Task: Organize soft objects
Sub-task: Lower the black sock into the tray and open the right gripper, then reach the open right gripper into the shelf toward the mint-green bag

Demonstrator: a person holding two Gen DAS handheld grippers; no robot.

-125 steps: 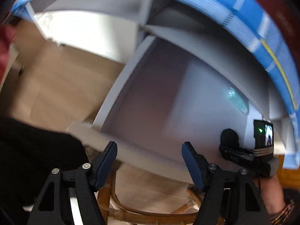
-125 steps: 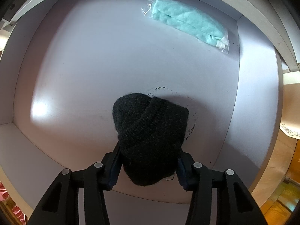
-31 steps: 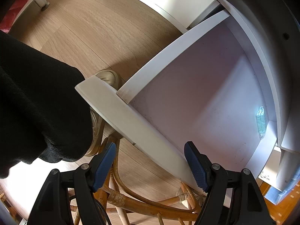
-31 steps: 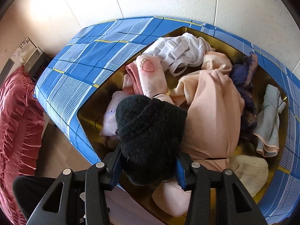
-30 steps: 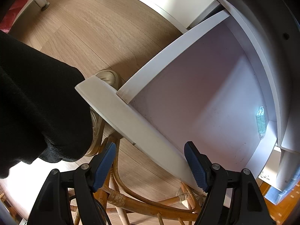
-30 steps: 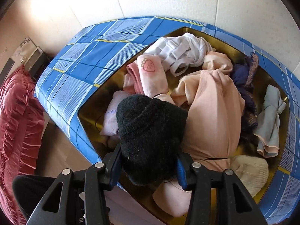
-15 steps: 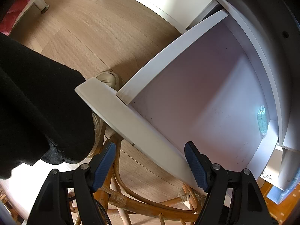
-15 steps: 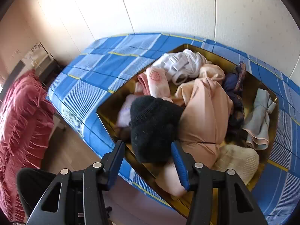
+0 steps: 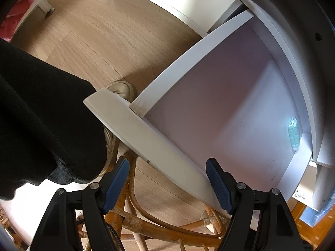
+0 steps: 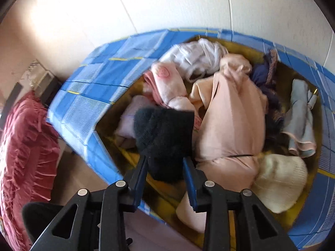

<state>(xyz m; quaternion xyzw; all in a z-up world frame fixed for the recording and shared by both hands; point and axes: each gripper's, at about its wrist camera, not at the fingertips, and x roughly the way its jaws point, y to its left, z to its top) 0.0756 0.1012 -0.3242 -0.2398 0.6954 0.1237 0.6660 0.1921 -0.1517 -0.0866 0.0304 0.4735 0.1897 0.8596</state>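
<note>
In the right wrist view my right gripper (image 10: 164, 161) holds a black knit hat (image 10: 165, 129) by its lower end. Its jaws are closing and the pads squeeze the wool. The hat hangs over the near left part of a blue checked bin (image 10: 88, 87) full of soft clothes: a long peach garment (image 10: 228, 125), a white bundle (image 10: 196, 60), a cream hat (image 10: 280, 179). My left gripper (image 9: 167, 165) points straight down, open, with nothing between its fingers. Below it is the front edge of an open white drawer (image 9: 167, 146). A teal packet (image 9: 294, 133) lies in the drawer's far corner.
A rattan chair frame (image 9: 159, 230) stands under the left gripper on the wooden floor (image 9: 94, 31). A person's black sleeve (image 9: 41, 115) fills the left of that view, with a shoe (image 9: 121, 87) beside it. Red ruffled fabric (image 10: 25, 146) lies left of the bin.
The right gripper's jaws have narrowed on the black hat, and it has drawn back a little from the bin. The left gripper has stayed where it was.
</note>
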